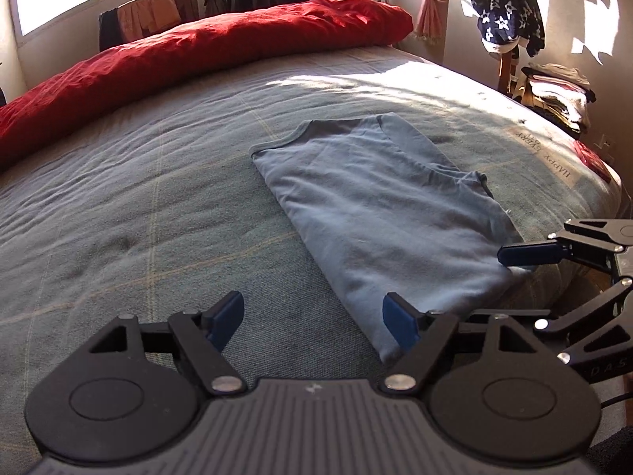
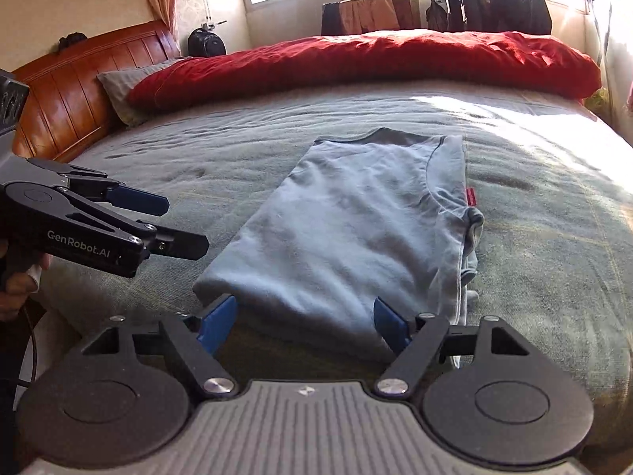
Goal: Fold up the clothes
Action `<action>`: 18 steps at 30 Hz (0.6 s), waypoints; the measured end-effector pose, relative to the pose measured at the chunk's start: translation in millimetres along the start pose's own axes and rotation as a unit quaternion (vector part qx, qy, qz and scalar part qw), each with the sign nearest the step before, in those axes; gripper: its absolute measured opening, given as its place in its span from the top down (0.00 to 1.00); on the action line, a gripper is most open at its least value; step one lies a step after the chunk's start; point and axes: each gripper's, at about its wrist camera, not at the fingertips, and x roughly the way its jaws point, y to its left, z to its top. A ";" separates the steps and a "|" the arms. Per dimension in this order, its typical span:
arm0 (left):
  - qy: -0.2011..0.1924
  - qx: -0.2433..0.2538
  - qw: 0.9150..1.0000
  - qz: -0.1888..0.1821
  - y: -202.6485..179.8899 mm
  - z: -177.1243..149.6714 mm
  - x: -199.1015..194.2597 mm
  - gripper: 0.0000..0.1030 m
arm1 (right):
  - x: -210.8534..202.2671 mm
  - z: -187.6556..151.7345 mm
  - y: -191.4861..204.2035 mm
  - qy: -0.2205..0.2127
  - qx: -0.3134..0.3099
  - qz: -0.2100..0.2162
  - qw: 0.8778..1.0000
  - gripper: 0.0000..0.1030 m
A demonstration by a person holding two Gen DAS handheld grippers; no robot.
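Light blue shirt [image 1: 379,213]; grey-green bedspread [image 1: 138,198], perhaps faintly checked; red duvet [image 1: 221,43].

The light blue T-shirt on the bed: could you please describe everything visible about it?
The light blue cotton-looking T-shirt lies flat on the grey-green bedspread, folded lengthwise into a narrow strip, darker-trimmed collar at the far end, hem nearest. A small red tag shows at one edge, where a sleeve bunches. The right gripper, open, straddles the hem; the left gripper hovers open near a corner.

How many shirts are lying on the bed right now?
1. A light blue shirt lies folded lengthwise in the middle of the bed, near the open tongs. Others could be hidden under the red quilt.
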 end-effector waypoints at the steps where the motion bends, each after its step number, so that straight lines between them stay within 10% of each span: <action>1: 0.001 -0.003 1.000 0.004 1.3 -1.4 -0.1 0.24 | 3.7 -2.2 -0.1 0.008 0.004 0.001 1.000 0.21; 18: 0.004 -0.070 0.996 0.046 46.2 -15.5 -9.1 0.24 | 20.0 25.6 63.2 0.016 -0.068 0.043 0.997 0.20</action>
